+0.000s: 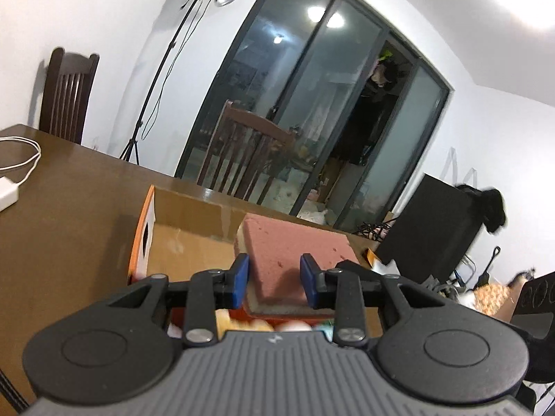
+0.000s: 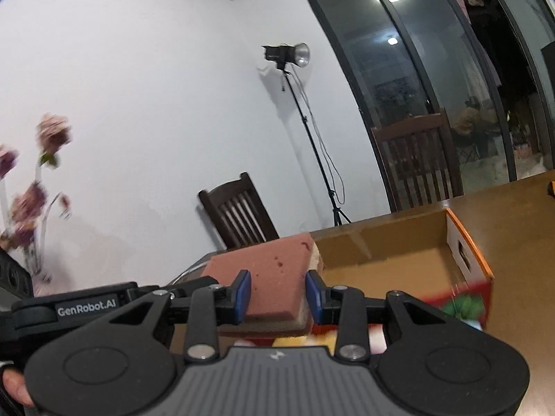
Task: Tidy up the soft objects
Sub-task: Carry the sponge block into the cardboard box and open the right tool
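My left gripper (image 1: 274, 279) is shut on a pink sponge with a tan underside (image 1: 291, 253), held above an open cardboard box with orange sides (image 1: 194, 239). My right gripper (image 2: 277, 293) is shut on a second pink sponge with a tan base (image 2: 270, 277), held at the box's (image 2: 399, 260) left edge. The other gripper's black body (image 2: 86, 306) shows at the left of the right wrist view. Blurred colourful objects (image 1: 277, 326) lie low in the box under the grippers.
The box stands on a brown wooden table (image 1: 69, 225). A white cable and charger (image 1: 14, 173) lie at its left. Wooden chairs (image 2: 239, 211), a light stand (image 2: 312, 138), blurred flowers (image 2: 34, 180) and glass sliding doors (image 1: 312, 104) surround the table.
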### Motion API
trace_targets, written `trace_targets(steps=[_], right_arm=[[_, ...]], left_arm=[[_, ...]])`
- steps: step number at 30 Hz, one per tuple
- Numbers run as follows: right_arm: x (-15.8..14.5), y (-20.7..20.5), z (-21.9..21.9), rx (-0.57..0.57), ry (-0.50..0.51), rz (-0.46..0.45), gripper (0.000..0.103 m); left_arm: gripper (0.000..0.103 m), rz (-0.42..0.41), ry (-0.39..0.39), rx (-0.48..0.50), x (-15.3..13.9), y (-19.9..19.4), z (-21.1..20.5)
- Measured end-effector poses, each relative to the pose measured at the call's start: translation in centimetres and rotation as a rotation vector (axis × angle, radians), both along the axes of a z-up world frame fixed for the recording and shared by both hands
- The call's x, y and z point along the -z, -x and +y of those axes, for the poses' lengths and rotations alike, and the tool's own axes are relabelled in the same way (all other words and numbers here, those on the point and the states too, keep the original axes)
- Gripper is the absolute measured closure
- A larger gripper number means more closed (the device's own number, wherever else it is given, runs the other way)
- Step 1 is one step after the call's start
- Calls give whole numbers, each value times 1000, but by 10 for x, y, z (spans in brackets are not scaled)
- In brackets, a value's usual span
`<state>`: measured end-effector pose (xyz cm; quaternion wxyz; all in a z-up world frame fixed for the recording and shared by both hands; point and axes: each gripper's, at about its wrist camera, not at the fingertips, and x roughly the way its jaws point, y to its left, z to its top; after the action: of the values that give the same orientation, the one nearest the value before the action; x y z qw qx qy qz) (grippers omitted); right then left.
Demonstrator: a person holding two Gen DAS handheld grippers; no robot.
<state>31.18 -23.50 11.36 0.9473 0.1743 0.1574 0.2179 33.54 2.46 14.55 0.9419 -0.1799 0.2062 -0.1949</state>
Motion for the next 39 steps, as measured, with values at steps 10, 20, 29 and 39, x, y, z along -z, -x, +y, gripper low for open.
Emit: trace_targets(steps=[10, 20, 29, 39], right_arm=[[-4, -182, 18, 3, 5, 203, 69], [51, -318, 48, 7, 34, 472, 69], [75, -331, 65, 18, 51, 520, 69], [-6, -232, -9, 77, 132, 308, 58]], left_arm=[[71, 94, -82, -12, 17, -150, 12], [48, 316, -38, -36, 52, -261, 44], [36, 217, -57, -22, 29, -247, 57], [15, -108, -213, -64, -44, -142, 38]])
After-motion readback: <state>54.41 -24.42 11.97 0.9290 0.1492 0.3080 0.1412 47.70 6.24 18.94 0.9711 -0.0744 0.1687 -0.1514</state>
